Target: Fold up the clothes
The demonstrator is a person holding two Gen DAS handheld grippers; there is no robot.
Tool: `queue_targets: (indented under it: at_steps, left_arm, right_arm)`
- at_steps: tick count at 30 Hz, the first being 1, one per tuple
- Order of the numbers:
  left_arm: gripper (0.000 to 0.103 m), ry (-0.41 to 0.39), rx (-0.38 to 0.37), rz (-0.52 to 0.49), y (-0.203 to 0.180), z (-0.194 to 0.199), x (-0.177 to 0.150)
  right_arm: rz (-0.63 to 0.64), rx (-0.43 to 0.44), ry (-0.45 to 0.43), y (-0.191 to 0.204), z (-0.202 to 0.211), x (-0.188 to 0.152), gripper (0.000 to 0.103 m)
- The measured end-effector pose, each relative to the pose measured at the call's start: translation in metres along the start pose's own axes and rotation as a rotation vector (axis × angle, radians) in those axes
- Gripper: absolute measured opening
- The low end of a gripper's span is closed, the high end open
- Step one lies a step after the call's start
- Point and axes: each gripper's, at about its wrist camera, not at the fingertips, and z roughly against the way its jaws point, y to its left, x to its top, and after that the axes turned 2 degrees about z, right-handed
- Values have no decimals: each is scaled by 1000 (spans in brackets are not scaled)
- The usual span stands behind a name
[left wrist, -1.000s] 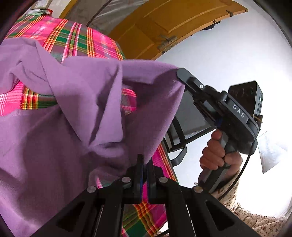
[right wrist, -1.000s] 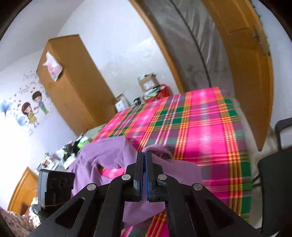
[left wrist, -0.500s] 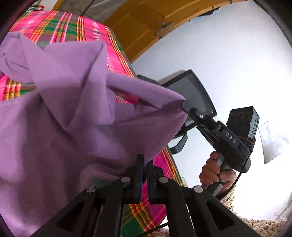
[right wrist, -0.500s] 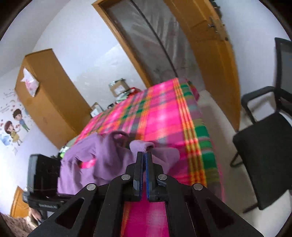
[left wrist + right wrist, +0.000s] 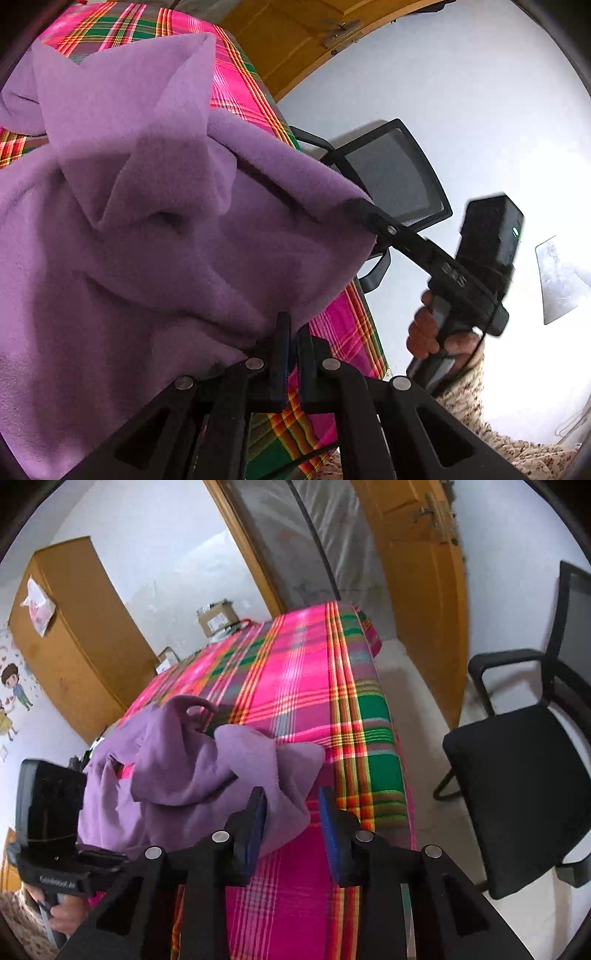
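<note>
1. My left claw point(image 5: 291, 341) is pinched closed on an edge of the one purple fleece garment point(image 5: 155, 229). Its camera is mostly filled by raised cloth.
2. Only that left view shows the right claw point(image 5: 364, 210) from outside, its tip against the garment's far corner, with a hand point(image 5: 430, 332) on the grip.
3. My right claw point(image 5: 291, 818) stands open in its own view, blue pads apart, a fold of the garment point(image 5: 207, 771) between them but not clamped.
4. The garment lies bunched at the near left of the pink-and-green plaid bed cover point(image 5: 314, 686).
5. I count one black mesh office chair point(image 5: 517, 775), one orange wooden door point(image 5: 417, 554), one tall wooden wardrobe point(image 5: 74, 635) and two cardboard boxes point(image 5: 216, 616).
</note>
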Motion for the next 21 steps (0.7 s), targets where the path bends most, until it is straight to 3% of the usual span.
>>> queue_targets:
  at_steps: [5, 8, 9, 10, 17, 21]
  left_arm:
    - [3, 9, 5, 10, 5, -9, 2]
    - [3, 12, 9, 11, 4, -12, 3]
    - [3, 11, 10, 11, 3, -13, 3]
    - [3, 11, 11, 10, 1, -13, 3]
    - [3, -2, -8, -20, -6, -8, 1]
    - [3, 17, -11, -43, -14, -19, 0]
  right_arm:
    - [49, 11, 76, 5, -30, 5, 31]
    - [83, -2, 71, 14, -39, 5, 27]
    - [81, -3, 55, 14, -38, 6, 14]
    - [77, -3, 36, 13, -35, 6, 9]
    - [5, -52, -158, 3, 11, 2, 7]
    - [-31, -79, -223, 0, 30, -5, 7]
